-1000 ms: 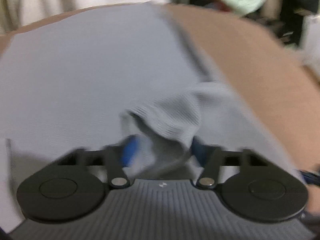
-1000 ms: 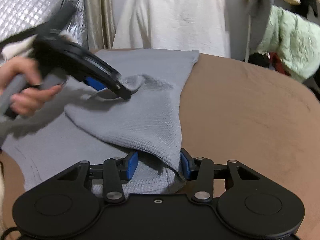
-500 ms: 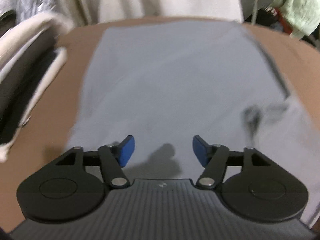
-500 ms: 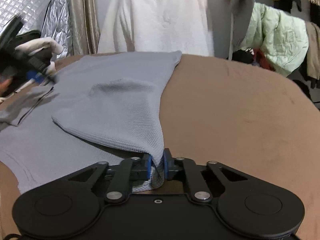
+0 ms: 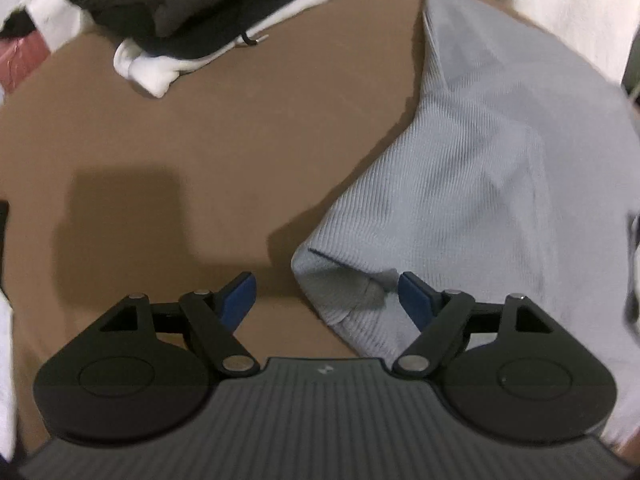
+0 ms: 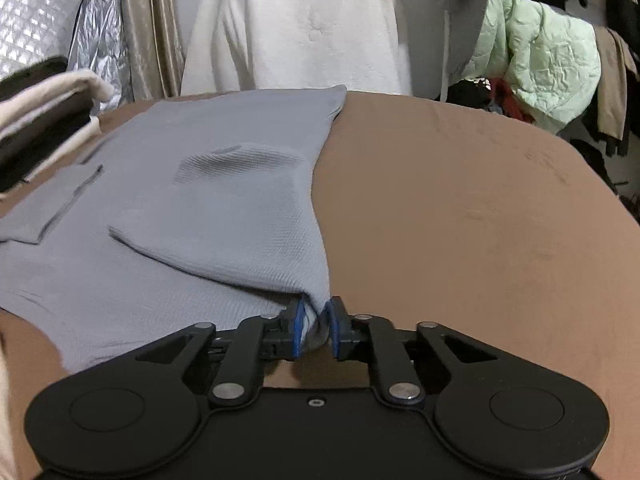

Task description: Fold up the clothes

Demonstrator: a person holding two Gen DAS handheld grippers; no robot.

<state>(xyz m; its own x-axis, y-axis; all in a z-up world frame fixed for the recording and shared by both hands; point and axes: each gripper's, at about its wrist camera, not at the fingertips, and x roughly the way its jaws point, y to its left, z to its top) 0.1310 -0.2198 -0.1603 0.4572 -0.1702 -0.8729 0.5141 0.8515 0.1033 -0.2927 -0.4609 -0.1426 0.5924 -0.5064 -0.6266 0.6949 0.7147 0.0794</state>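
A grey ribbed-knit garment (image 6: 192,208) lies spread on the brown table (image 6: 460,220), with one side folded over onto its middle. My right gripper (image 6: 316,330) is shut on the near corner of that folded part, at the table's front. In the left wrist view the same garment (image 5: 480,184) fills the right side. Its sleeve cuff (image 5: 344,292) lies between the blue pads of my left gripper (image 5: 326,294), which is open and empty.
A stack of folded black and white clothes (image 5: 192,16) sits at the table's left side, also seen in the right wrist view (image 6: 44,120). White and pale green garments (image 6: 536,56) hang behind the table. Bare brown table lies right of the garment.
My left gripper let go of the folded sleeve, swung left across the garment and now sits at the other cuff. My right gripper closed on the garment's near corner.
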